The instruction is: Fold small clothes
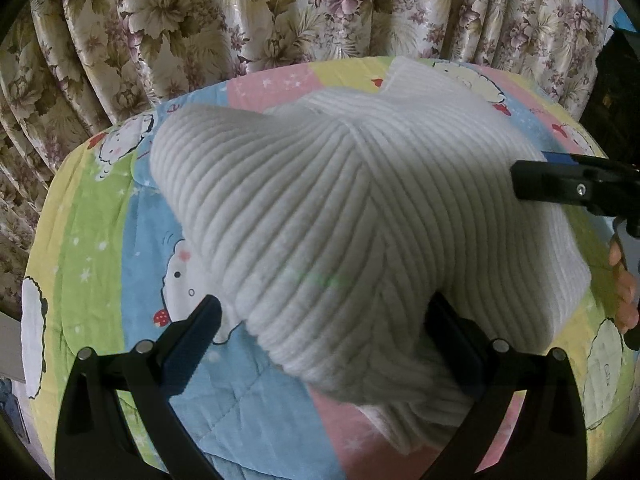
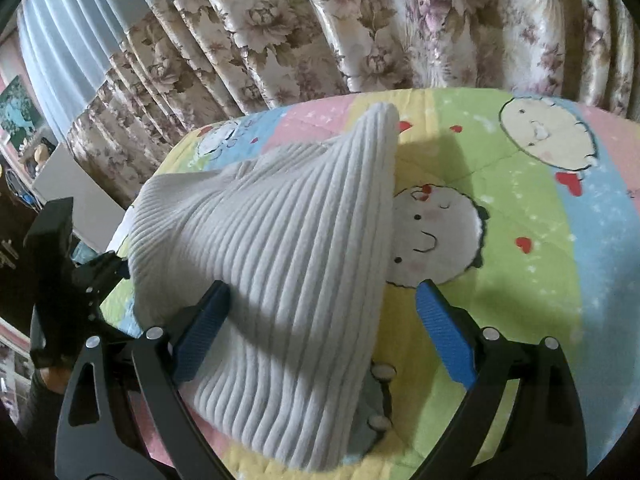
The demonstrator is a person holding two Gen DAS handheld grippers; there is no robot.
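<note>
My left gripper (image 1: 320, 320) is spread wide, and the white ribbed garment (image 1: 320, 208) bulges up between its fingers. The left finger (image 1: 200, 328) stands clear of the cloth over the quilt (image 1: 100, 240); the right finger (image 1: 448, 328) is pressed against or tucked under the fabric, and I cannot tell which. Nothing is pinched between them.

My right gripper (image 2: 320, 320) is also spread wide. The garment (image 2: 280, 248) drapes over its left finger (image 2: 204, 332), whose blue pad touches the ribbed cloth, while the right finger (image 2: 444, 336) sits apart from it over the yellow-green part of the quilt (image 2: 520, 200). In the left wrist view the right gripper (image 1: 532, 184) comes in from the right edge with its tip touching the garment's side, and my hand (image 1: 624, 280) shows below it. In the right wrist view the left gripper (image 2: 80, 280) sits at the garment's left side.

The garment lies mounded on the cartoon-sheep quilt, running from the near edge towards the far edge, where a flap points at the floral curtain (image 2: 360, 32). Some small round buttons (image 2: 380, 372) peek out under its near right hem.
</note>
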